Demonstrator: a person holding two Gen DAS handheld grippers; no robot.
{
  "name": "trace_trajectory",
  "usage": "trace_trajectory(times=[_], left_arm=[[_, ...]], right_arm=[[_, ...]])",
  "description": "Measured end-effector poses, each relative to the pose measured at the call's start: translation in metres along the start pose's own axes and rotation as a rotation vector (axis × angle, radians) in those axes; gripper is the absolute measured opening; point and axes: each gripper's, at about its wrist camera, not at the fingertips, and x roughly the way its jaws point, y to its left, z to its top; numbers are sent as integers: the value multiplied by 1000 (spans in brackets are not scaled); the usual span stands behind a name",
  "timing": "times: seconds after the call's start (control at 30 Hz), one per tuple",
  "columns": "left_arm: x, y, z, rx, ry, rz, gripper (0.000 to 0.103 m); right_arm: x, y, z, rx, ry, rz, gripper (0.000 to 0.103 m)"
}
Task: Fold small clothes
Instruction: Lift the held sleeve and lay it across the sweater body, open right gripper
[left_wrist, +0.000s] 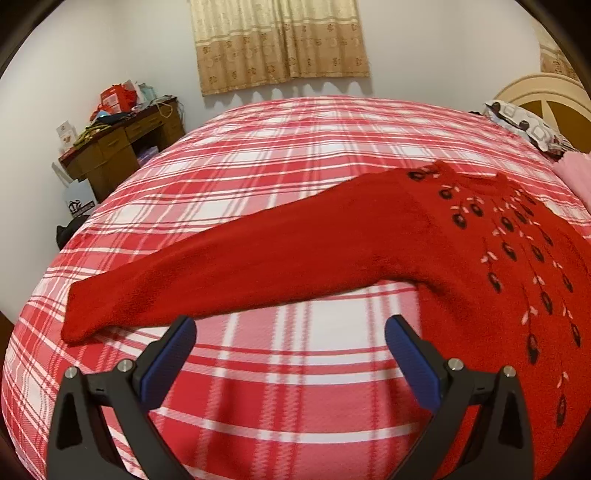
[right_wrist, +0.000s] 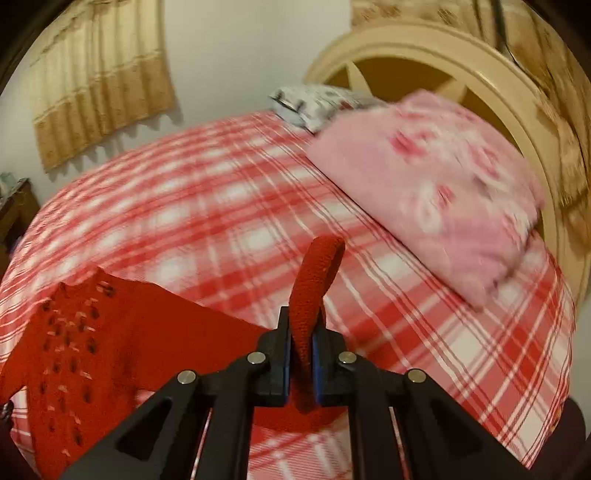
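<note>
The right gripper (right_wrist: 301, 354) is clamped on the cuff end of one sleeve of the red knitted sweater (right_wrist: 92, 354), which lies face up on the red-and-white plaid bedspread (right_wrist: 229, 221); the pinch looks narrow, so the thick knit could slip free if pulled hard, or the whole body could drag and wrinkle. The left gripper (left_wrist: 290, 354) hangs with its blue pads wide apart and empty, the other sleeve (left_wrist: 240, 266) stretched flat just beyond its fingertips.
</note>
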Motion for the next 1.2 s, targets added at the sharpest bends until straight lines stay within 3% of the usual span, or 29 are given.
trace_trajectory(times=[0.23, 0.43, 0.77, 1.2], left_arm=[[3, 36, -1, -46, 1, 37, 103], [7, 56, -8, -82, 18, 37, 103], [9, 85, -11, -118, 16, 79, 103], [14, 108, -16, -146, 23, 93, 103]], right_arm=[[-38, 69, 34, -88, -98, 95, 8], [-64, 129, 43, -177, -127, 183, 8], [-105, 212, 46, -318, -197, 277, 8], [-112, 334, 21, -505, -189, 415, 8]])
